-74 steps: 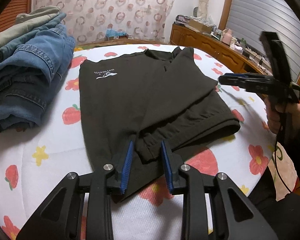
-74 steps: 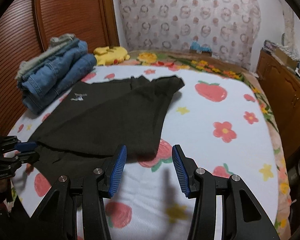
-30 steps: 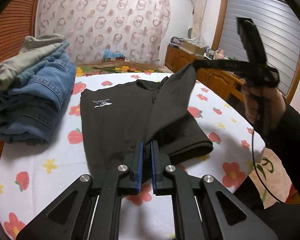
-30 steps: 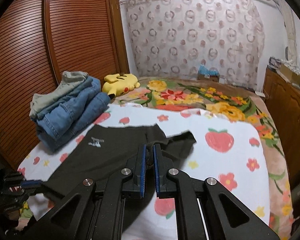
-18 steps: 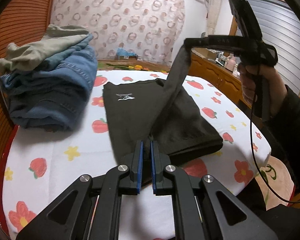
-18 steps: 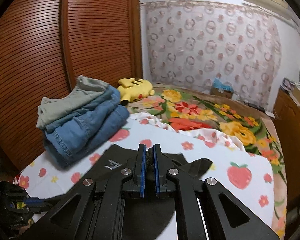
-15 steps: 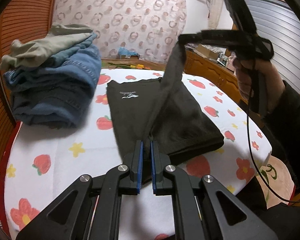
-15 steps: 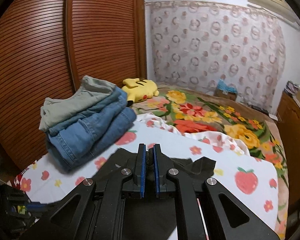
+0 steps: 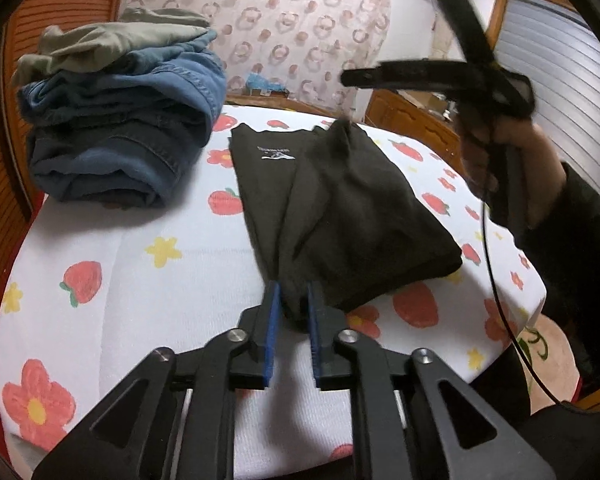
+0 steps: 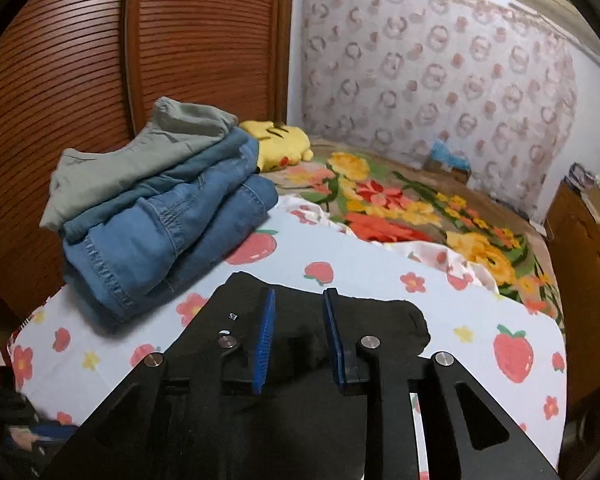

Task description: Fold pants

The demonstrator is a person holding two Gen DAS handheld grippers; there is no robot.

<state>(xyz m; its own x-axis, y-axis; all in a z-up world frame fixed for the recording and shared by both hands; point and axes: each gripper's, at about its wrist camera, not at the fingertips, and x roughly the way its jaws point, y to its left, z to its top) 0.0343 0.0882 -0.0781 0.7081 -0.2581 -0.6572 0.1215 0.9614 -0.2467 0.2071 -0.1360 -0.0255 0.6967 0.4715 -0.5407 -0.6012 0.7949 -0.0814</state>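
Right tool (image 10: 298, 334) opening over black pants (image 10: 312, 320), beside stacked jeans (image 10: 172, 236) on the strawberry sheet (image 10: 480, 344)

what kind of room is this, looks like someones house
Most likely a home bedroom. The black pants lie on a bed with a strawberry-print cover, a yellow plush toy sits beside a stack of folded jeans, and a louvered wooden wardrobe door stands behind.
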